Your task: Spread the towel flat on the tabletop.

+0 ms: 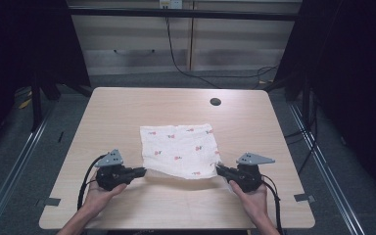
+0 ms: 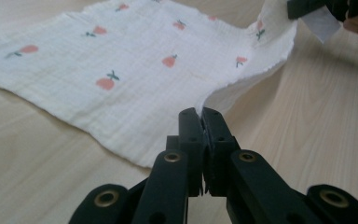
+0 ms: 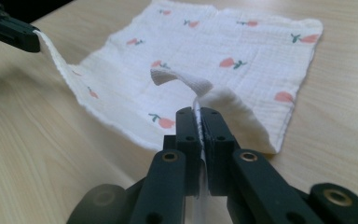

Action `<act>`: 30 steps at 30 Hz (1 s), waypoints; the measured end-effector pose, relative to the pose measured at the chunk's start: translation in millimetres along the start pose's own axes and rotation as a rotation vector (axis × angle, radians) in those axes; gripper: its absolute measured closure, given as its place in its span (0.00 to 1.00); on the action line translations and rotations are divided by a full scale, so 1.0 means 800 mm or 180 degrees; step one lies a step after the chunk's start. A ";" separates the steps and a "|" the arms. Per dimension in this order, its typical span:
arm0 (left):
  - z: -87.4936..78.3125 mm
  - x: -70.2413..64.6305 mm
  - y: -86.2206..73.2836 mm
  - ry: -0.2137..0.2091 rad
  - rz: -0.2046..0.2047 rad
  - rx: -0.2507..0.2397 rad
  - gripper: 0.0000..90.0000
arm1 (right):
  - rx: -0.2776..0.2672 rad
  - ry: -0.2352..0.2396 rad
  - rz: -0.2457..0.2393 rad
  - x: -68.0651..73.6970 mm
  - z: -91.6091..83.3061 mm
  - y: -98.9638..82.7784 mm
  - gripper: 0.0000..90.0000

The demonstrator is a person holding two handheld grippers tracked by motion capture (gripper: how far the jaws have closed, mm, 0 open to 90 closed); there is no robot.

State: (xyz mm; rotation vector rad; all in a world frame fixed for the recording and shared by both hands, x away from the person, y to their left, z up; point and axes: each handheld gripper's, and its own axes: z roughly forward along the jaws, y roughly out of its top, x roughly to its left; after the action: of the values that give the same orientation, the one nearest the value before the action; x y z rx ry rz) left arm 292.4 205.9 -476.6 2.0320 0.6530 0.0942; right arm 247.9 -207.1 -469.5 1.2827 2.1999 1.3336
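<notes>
Left gripper clamped on cloth's near-left corner, right gripper pinching near-right corner w/ its tag. Both low over worktop, prob. so the near edge lifts evenly for a fold.

This looks like a lab recording bay. Black curtains hang on both sides of the pale wood worktop, and metal floor rails flank it. Beyond the worktop, cables trail down plain cabinet fronts onto grey carpet.
</notes>
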 end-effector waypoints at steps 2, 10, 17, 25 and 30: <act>0.001 -0.002 -0.005 0.0006 -0.0018 0.0045 0.97 | 0.0020 0.0052 0.0027 -0.002 0.000 -0.003 0.93; -0.008 -0.006 -0.003 0.0007 -0.0031 -0.0043 0.78 | -0.0184 0.0027 0.0031 -0.002 -0.021 -0.005 0.69; 0.004 0.007 -0.003 0.0118 -0.0151 0.0044 0.74 | -0.0341 -0.0053 0.0085 -0.020 -0.036 0.008 0.62; 0.040 0.023 0.008 0.0166 -0.0207 0.0183 0.76 | 0.0154 0.0144 0.0018 -0.053 0.028 0.020 0.70; 0.054 0.017 0.004 0.0190 -0.0118 0.0329 0.77 | 0.0394 0.0137 -0.0026 -0.062 0.063 0.016 0.72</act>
State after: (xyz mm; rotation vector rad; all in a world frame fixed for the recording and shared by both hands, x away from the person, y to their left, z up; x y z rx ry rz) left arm 319.4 177.7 -499.7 2.1219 0.7462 0.1016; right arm 314.3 -214.8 -496.5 1.2974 2.3474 1.2508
